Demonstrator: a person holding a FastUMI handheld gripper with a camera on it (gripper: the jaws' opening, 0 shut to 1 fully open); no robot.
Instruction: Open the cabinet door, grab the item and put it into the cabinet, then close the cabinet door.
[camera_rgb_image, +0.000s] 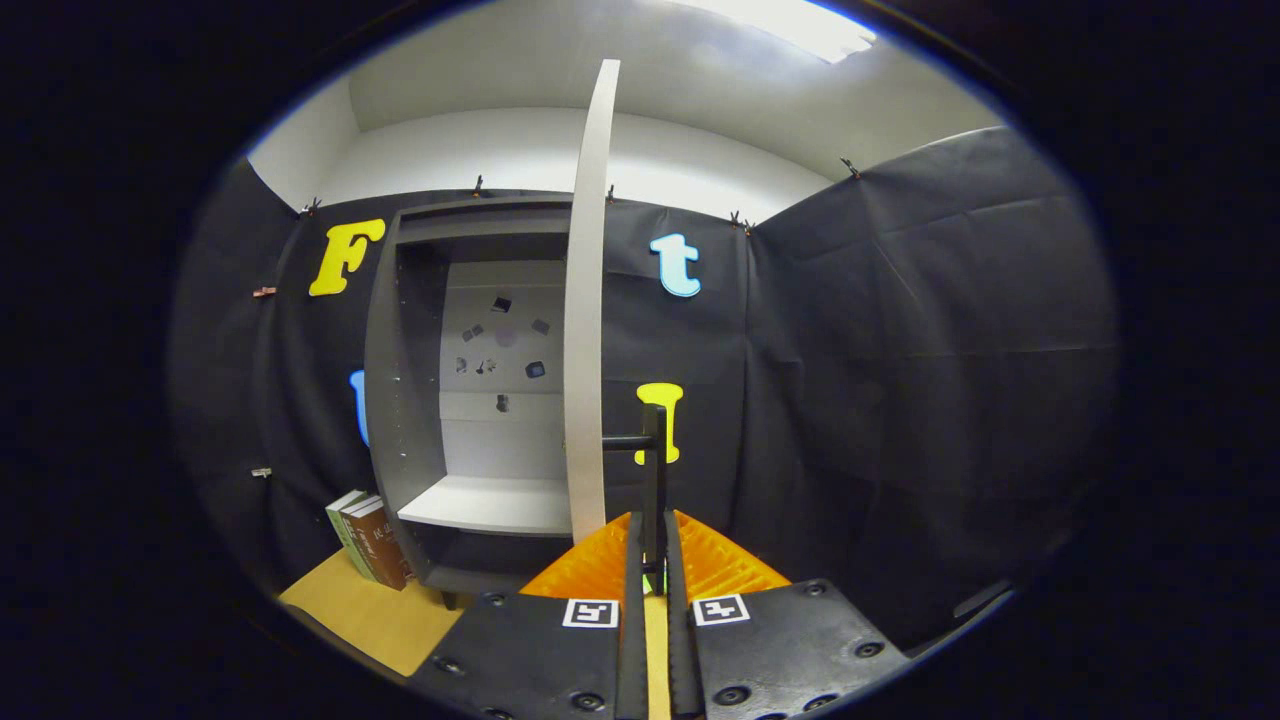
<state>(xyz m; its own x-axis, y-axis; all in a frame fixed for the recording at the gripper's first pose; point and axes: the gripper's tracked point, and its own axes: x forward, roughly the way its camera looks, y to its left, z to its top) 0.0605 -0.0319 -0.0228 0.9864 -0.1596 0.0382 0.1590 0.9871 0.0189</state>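
Hand-held gripper (652, 560) narrowed to a slit, both fingers pinching the upright dark bar handle (653, 470) of the cabinet door (587, 330). Door swung out edge-on toward the camera, standing just at 11 o'clock of the fingertips. Cabinet (405, 400) beyond at 10 o'clock, open, pale shelf (490, 505) bare, small dark marks on the back panel. Books (368, 538) leaning against the cabinet's outer side at 9 o'clock, resting on the tan bench (370, 615); probably the item to stow, though hard to say for certain. Step in hand, by the look of it: finishing the door's opening. Best done by following the hinge's arc rather than pulling straight, keeping the pinch square on the handle, letting go only once the opening leaves room to reach the shelf.
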